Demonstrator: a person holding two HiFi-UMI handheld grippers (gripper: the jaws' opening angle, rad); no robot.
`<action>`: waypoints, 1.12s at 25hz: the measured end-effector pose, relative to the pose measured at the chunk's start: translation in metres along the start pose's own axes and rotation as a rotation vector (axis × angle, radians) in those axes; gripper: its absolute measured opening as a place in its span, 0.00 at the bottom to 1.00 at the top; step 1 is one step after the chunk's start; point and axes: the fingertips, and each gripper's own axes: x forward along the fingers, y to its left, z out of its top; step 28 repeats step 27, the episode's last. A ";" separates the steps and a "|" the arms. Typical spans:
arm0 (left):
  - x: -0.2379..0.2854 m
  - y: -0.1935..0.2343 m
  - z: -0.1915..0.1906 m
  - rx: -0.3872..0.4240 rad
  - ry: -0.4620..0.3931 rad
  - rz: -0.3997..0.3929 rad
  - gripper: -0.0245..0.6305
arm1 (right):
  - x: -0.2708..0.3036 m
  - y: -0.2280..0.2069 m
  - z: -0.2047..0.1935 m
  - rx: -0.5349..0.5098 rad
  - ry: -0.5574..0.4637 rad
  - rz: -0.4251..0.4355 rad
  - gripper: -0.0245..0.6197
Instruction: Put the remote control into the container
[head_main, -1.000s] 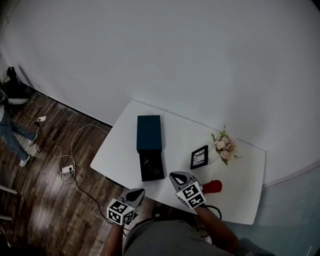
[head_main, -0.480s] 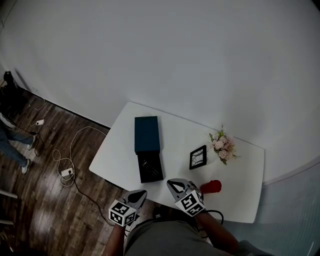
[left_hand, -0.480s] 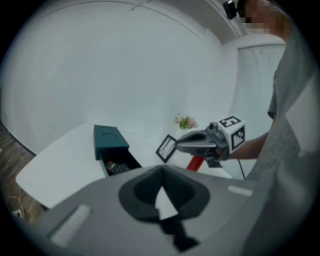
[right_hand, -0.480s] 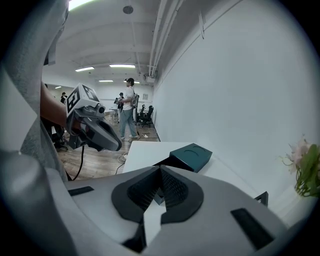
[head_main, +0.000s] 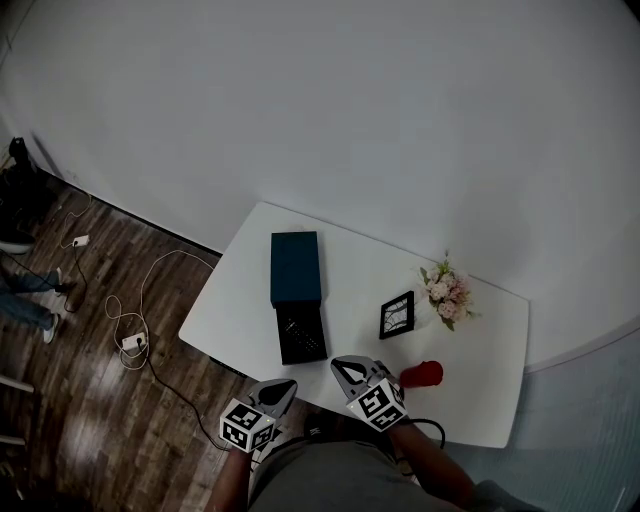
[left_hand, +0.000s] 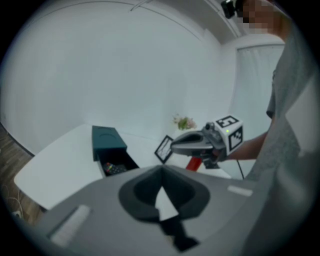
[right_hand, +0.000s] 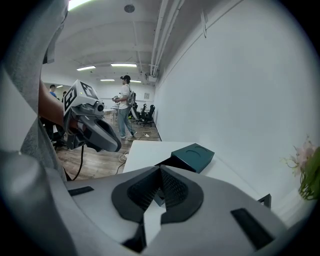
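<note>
Pulls right tongs back slightly, holds them and left tongs closed, empty; shows one remote control inside one container.

Left gripper: we hold it low in front of our body, jaws together, empty, tilted slightly down.
Right gripper: we hold it just beside the left, jaws together, empty, tilted down.

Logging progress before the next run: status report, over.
Left hand-held gripper and right hand-held gripper shut, empty. Remote control already in the black container. Nothing blocking; red cup off to the side.
</note>
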 end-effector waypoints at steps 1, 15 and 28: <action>0.000 -0.001 0.000 0.001 0.000 -0.002 0.04 | -0.001 0.001 0.000 -0.002 0.000 0.002 0.06; 0.000 -0.008 -0.004 -0.001 0.009 -0.007 0.04 | -0.004 0.004 0.000 0.013 -0.004 0.006 0.06; 0.004 -0.015 -0.002 0.016 0.010 -0.014 0.04 | -0.006 0.004 -0.005 0.020 -0.004 0.007 0.06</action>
